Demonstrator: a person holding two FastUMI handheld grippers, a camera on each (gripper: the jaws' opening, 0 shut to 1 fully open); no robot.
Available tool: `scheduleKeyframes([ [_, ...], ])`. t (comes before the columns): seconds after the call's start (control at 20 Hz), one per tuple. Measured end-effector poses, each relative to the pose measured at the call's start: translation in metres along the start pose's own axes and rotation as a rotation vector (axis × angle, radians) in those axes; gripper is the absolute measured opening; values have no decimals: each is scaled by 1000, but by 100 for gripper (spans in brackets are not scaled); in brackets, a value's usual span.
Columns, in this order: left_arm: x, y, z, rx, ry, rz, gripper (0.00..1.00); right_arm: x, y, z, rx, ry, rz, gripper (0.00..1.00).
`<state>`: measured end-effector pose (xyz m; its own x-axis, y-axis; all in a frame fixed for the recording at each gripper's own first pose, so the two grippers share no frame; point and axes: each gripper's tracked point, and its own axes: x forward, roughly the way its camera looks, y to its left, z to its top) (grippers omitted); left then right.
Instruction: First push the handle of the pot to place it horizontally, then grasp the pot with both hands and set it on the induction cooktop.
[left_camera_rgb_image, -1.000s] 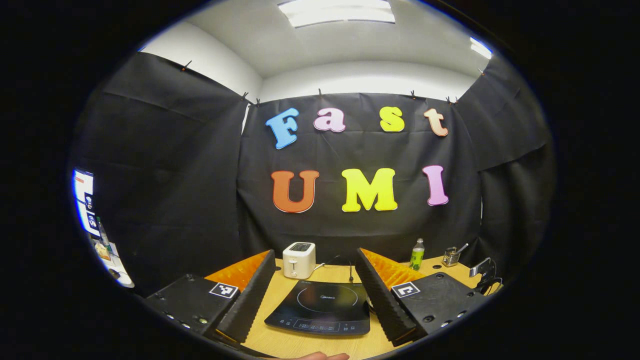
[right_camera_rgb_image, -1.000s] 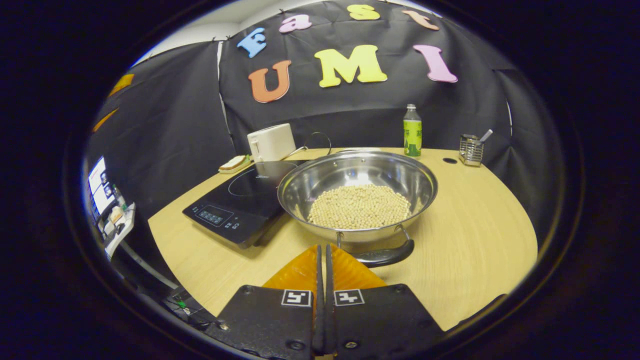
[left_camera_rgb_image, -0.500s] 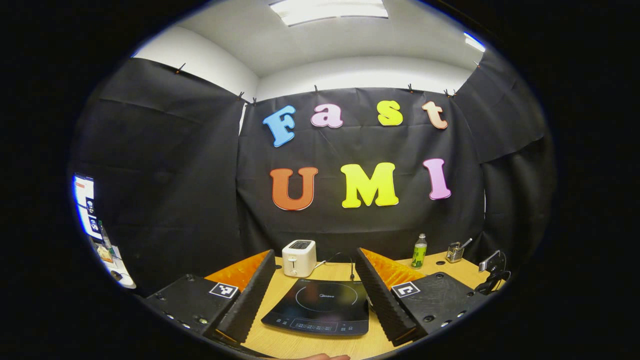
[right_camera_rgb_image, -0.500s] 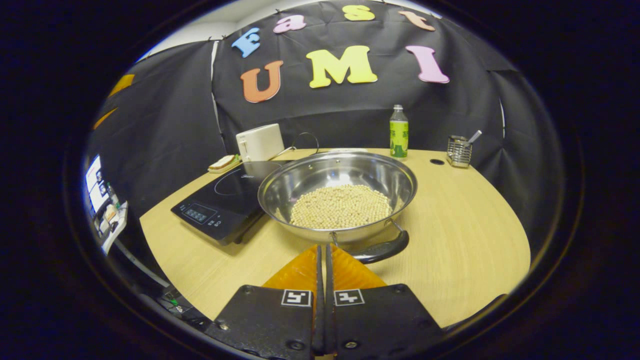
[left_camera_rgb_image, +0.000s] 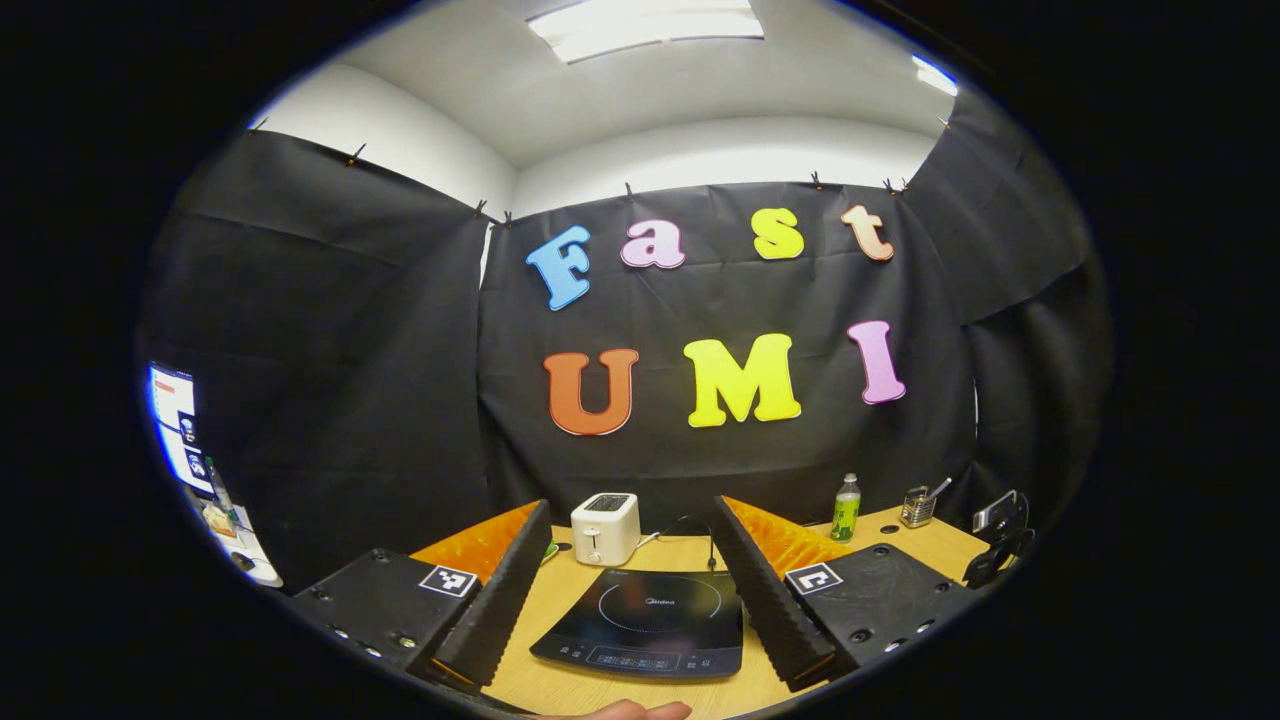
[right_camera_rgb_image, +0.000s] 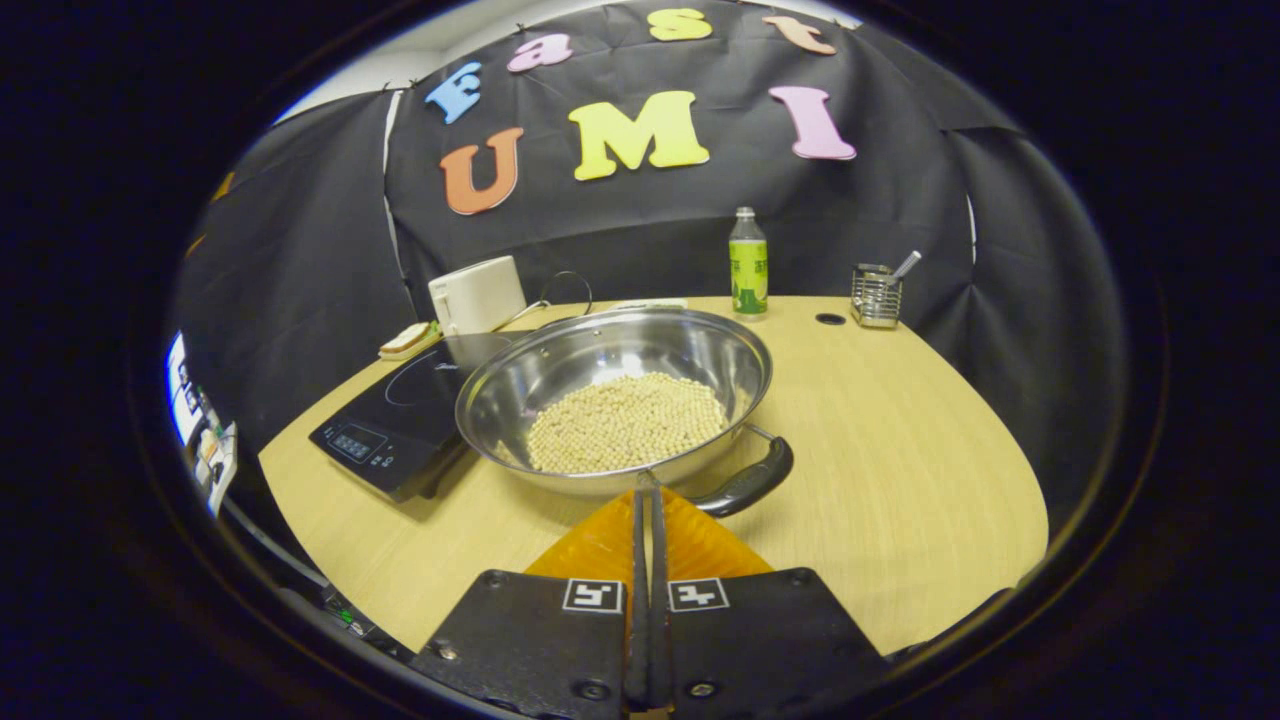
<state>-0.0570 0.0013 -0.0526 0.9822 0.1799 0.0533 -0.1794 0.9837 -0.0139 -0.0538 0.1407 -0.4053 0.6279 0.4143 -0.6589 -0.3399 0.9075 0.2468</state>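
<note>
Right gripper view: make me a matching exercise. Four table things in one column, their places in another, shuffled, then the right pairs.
Things:
1. pot
2. cooktop
3. bottle
4. toaster

Places:
A. back of the table, right of the pot, by the wall
B. just ahead of the shut right hand-held gripper, holding pale beans
C. behind the cooktop, at the back left
D. flat on the table, left of the pot

Pairs: 1-B, 2-D, 3-A, 4-C
</note>
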Motion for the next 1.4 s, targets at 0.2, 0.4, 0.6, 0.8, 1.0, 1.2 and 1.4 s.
scheduleKeyframes([
  [0.2,3,3,1,-27,-3,22,96,2,-16,9,-2,-8,-32,4],
  [0.4,4,-4,1,-46,-9,-6,96,8,-30,15,-9,-11,-63,4],
  [0.6,15,-8,-4,-25,0,-13,96,17,-43,21,-2,-7,-79,4],
  [0.8,31,-15,-5,-56,3,-13,96,30,-59,31,24,8,-87,4],
  [1.0,52,-27,-11,-89,27,-45,96,39,-75,40,34,14,-108,4],
  [1.2,74,-36,-18,-53,60,-60,95,49,-85,48,59,13,-129,4],
  [1.4,95,-52,-29,-67,100,-103,95,59,-95,53,81,24,-144,4],
])
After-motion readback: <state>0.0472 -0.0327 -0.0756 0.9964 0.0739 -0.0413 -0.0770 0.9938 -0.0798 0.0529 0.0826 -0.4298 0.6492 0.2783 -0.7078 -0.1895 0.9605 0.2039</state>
